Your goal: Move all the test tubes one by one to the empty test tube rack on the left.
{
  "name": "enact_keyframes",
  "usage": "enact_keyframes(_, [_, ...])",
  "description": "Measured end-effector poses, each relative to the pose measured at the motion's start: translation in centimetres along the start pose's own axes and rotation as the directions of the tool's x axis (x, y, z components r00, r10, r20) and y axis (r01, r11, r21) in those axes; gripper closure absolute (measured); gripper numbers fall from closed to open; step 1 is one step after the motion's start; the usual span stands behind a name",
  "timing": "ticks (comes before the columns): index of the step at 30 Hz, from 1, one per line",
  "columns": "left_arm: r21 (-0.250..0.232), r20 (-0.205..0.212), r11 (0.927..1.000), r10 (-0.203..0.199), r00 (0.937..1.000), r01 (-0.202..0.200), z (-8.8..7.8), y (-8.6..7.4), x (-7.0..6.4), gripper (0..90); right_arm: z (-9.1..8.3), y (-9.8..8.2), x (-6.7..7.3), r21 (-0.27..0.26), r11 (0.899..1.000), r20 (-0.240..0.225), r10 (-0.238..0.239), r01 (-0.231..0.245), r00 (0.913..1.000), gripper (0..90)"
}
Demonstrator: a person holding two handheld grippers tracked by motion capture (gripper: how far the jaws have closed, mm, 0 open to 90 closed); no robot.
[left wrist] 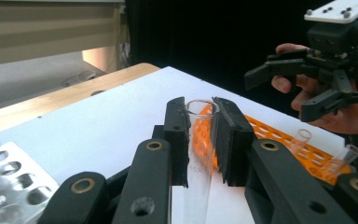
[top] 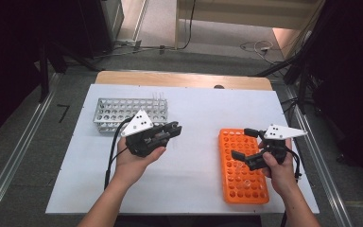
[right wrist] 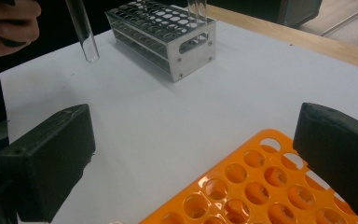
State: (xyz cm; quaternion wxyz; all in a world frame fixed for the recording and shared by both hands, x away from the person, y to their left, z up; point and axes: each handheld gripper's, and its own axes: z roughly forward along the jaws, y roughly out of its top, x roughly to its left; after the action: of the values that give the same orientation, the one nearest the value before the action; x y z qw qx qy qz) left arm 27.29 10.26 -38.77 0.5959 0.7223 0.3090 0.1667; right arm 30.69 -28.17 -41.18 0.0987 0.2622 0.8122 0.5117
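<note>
Your right tongs (top: 246, 143) hang released, jaws spread wide with nothing between them, above the orange rack (top: 244, 189) at the near right of the white tabletop (top: 194, 118). Your left tongs (left wrist: 200, 140) are clenched on a clear test tube (left wrist: 199, 154), held off the tabletop between both racks. Farther back left stands the metal rack (top: 123, 113).

clear test tube (left wrist: 200, 140), empty, open end up, roughly upright, clamped between the pads of the left gripper (left wrist: 200, 122), held in the air above the white worktop (top: 194, 113), between the metal rack (top: 130, 112) and the orange rack (top: 241, 165), touching neither.
</note>
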Motion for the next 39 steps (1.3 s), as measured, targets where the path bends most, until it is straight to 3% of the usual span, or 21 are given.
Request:
enact_keyframes(24, [-0.013, -0.119, 0.9999, -0.005, 0.9929, 0.004, -1.0, 2.1, 4.8, 74.9, -0.9, -1.3, -1.6, -0.004, 0.999, 0.042, 0.040, -0.040, 0.9983, 0.0])
enact_keyframes(39, [-0.016, -0.199, 0.9992, -0.039, 0.9793, 0.036, -0.1, 2.5, 8.4, 74.9, -1.0, -1.6, -1.8, -0.009, 0.999, 0.046, 0.049, -0.049, 0.9977, 0.0])
